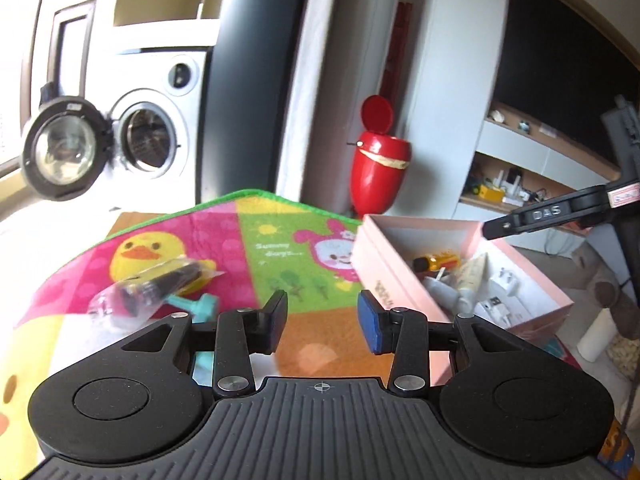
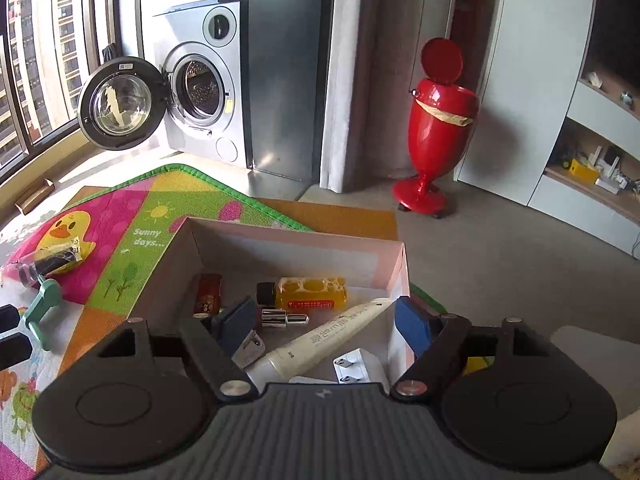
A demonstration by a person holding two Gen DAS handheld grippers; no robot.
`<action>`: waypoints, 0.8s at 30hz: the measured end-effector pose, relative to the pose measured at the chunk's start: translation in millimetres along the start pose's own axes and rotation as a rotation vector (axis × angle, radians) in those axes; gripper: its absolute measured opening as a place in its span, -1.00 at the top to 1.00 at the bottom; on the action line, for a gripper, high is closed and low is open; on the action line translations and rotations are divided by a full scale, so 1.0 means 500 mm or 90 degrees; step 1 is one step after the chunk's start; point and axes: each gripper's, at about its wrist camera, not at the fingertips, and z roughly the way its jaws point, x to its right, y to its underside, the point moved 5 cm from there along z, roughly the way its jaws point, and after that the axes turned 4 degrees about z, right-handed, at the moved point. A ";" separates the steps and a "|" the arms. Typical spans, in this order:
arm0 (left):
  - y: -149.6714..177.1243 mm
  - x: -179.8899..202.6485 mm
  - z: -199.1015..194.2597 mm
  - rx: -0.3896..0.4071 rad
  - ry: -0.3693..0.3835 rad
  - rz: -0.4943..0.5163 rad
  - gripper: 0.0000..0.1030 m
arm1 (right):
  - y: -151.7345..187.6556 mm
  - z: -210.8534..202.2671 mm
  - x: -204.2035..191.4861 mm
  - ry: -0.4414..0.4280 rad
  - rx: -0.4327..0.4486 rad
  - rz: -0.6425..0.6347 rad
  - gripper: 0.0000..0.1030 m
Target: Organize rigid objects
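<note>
A pink box (image 2: 394,264) sits on the colourful mat (image 2: 132,216) and holds a yellow bottle (image 2: 308,291), a cream tube (image 2: 320,340), a small red box (image 2: 208,294), a silver item (image 2: 282,319) and a white plug (image 2: 354,366). My right gripper (image 2: 326,324) is open and empty over the box. On the mat lie a dark object in clear wrap (image 1: 154,286) and a teal tool (image 1: 198,306). My left gripper (image 1: 322,320) is open and empty above the mat, right of them, beside the box (image 1: 380,280).
A red pedal bin (image 2: 438,120) stands on the floor behind the mat. A washing machine (image 2: 204,80) with its door open stands at the back left. Shelves (image 2: 592,176) with small items line the right wall. The right gripper's arm (image 1: 560,212) shows above the box.
</note>
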 end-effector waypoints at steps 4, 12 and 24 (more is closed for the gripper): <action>0.027 -0.162 -0.028 -0.011 -0.112 -0.146 0.18 | -0.015 -0.040 -0.103 -0.066 0.033 -0.035 -0.68; 0.056 -0.280 -0.081 0.007 -0.160 -0.176 0.18 | 0.043 0.038 -0.365 -0.207 -0.069 -0.084 -0.68; 0.058 -0.285 -0.065 -0.002 -0.099 -0.131 0.18 | 0.086 0.182 -0.517 -0.216 -0.151 -0.087 -0.23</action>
